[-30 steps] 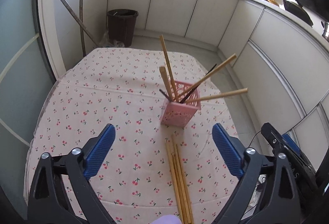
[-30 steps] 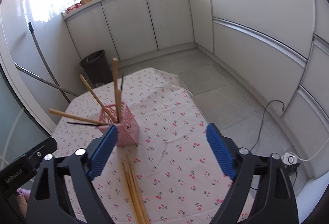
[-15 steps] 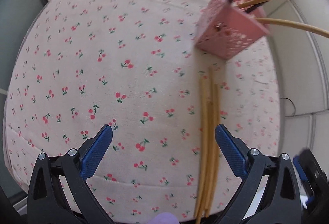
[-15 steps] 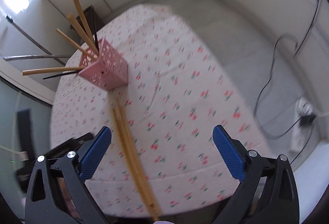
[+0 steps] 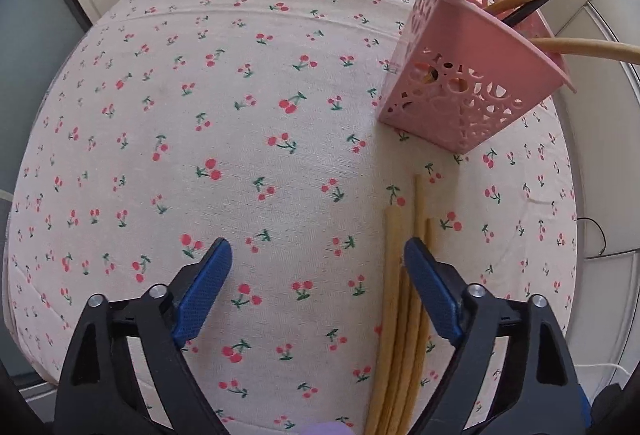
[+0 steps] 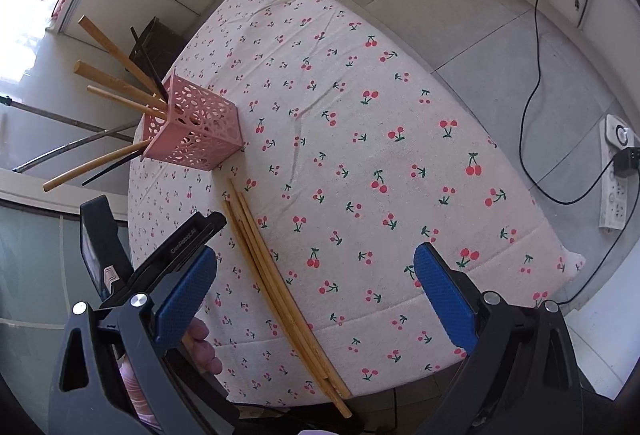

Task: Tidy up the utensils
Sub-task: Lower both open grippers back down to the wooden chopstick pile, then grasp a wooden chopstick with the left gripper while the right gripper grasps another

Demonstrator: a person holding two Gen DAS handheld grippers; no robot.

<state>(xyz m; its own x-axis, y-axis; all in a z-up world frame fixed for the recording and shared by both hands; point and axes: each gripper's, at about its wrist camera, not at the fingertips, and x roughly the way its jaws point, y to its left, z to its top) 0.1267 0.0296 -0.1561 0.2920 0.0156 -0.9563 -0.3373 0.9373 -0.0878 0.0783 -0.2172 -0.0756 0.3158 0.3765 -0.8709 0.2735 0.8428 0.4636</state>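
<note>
A bundle of wooden chopsticks (image 5: 400, 307) (image 6: 276, 283) lies side by side on the cherry-print tablecloth (image 5: 240, 95) (image 6: 360, 139). Behind it stands a pink perforated holder (image 5: 464, 83) (image 6: 196, 131) with several wooden and black chopsticks leaning out. My left gripper (image 5: 316, 259) hovers low over the cloth, its jaws closing. Its right pad sits over the bundle's edge, and only bare cloth lies between the pads. My right gripper (image 6: 316, 267) stands open above the bundle's near half, pads apart from it.
The table's near edge (image 6: 360, 367) runs just below the chopstick ends. Grey tiled floor (image 6: 500, 35) with a black cable and a white power strip (image 6: 618, 175) lies to the right. A person's fingers (image 6: 202, 347) show under the left tool.
Both grippers dropped toward the table and tilted down, so cloth and chopsticks fill the views. The left jaws narrowed and shifted closer to the bundle.
</note>
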